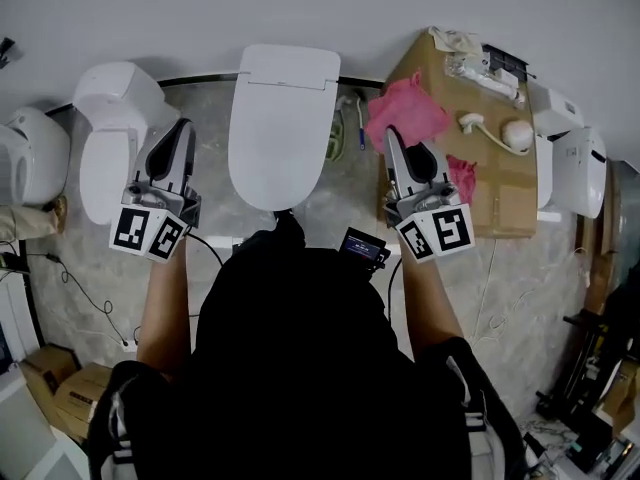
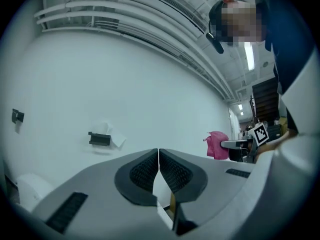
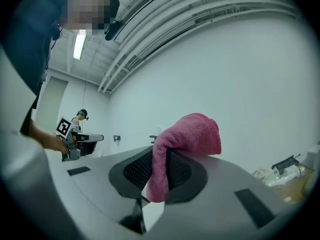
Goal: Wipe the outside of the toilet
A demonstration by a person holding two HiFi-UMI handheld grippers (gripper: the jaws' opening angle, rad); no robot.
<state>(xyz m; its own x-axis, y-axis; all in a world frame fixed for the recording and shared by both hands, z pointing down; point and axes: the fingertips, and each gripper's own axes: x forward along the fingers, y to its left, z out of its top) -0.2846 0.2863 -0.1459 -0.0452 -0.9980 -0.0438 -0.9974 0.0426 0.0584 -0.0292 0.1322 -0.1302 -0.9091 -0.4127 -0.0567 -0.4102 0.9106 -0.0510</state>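
— Where is the toilet?

— The toilet (image 1: pixel 279 118) sits in the upper centre of the head view. It is white, its lid is down, and it stands on the grey marbled floor (image 1: pixel 345 208) with its back to the wall (image 1: pixel 300 8). The two grippers flank it.

— What about the left one?

— The left gripper (image 1: pixel 183 126) is just left of the bowl's edge in the frame, in the gap between the toilet and a second toilet (image 1: pixel 110 143) at the upper left. In the left gripper view its jaws are pressed together with nothing between them.

— And the right?

— The right gripper (image 1: pixel 392 133) is just right of the bowl, at about the same height in the frame. Its jaws are clamped on a pink cloth (image 1: pixel 405 113). In the right gripper view the cloth bunches above the pads and a fold hangs down between them. In the head view the cloth spreads over the near corner of a cardboard box (image 1: pixel 500 183) at the upper right.

— Is the cloth on the toilet?

— No, it lies right of the bowl, with a strip of floor showing between them.
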